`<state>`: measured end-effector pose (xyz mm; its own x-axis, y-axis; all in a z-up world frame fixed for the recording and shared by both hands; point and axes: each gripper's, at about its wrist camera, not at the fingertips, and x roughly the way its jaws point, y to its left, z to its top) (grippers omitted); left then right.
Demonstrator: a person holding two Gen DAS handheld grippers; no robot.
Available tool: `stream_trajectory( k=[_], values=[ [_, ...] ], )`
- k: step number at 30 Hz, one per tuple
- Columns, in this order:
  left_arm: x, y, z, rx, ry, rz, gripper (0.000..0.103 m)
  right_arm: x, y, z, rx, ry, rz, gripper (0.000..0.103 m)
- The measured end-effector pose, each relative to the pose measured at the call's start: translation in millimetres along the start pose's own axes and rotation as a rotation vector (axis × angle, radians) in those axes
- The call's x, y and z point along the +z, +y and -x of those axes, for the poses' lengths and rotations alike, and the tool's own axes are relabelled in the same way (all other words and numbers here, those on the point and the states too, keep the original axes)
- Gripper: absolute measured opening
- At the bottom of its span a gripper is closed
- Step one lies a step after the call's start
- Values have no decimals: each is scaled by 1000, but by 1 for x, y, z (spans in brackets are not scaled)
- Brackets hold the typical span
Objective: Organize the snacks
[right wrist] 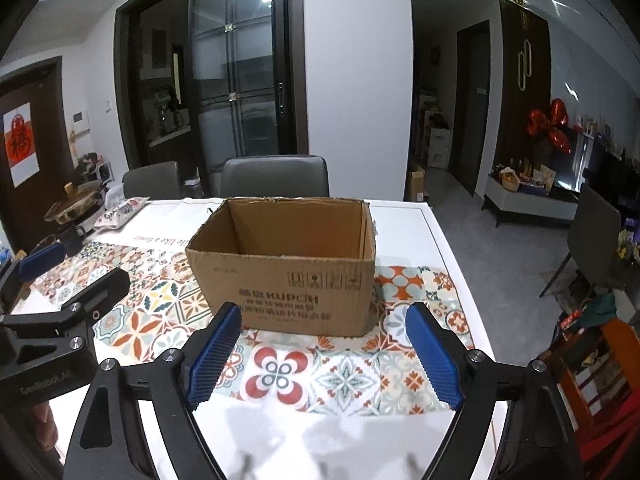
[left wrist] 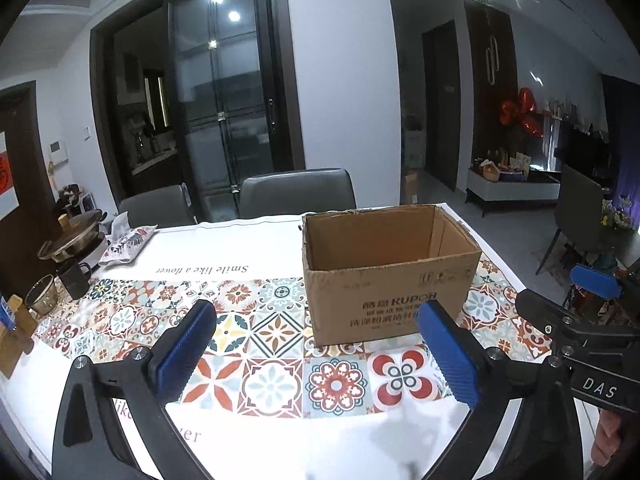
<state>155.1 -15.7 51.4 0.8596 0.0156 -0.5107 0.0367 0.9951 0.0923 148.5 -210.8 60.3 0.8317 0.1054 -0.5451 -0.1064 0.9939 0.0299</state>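
Two grippers spread wide, nothing between jaws: left gripper, right gripper; both hover over patterned tablecloth, just short of cardboard box; box upright, open-topped, visible interior bare; only snack-like item seen is printed pouch at far left beside pot; likely next: reach pouch with left, approach low, grip mid-body, lift over box rim before release.

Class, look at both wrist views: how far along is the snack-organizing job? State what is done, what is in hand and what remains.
Done: the cardboard box stands open on the table; its visible interior shows no snacks, though the bottom is hidden. In hand: nothing; the left claw and right claw are both open and empty. Left: apparently everything. One patterned packet, possibly a snack, lies far left.
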Motion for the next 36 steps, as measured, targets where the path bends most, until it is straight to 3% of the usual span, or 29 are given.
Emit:
stream_trajectory(
  k=[12,36],
  values=[
    [-8,-2,18,-8,-30,5,103,-18,-4,13,6,-9,-29,86],
    [-11,-3,27,9,-53,-9,103,-19,-4,26,0,-48,-17,86]
  ],
)
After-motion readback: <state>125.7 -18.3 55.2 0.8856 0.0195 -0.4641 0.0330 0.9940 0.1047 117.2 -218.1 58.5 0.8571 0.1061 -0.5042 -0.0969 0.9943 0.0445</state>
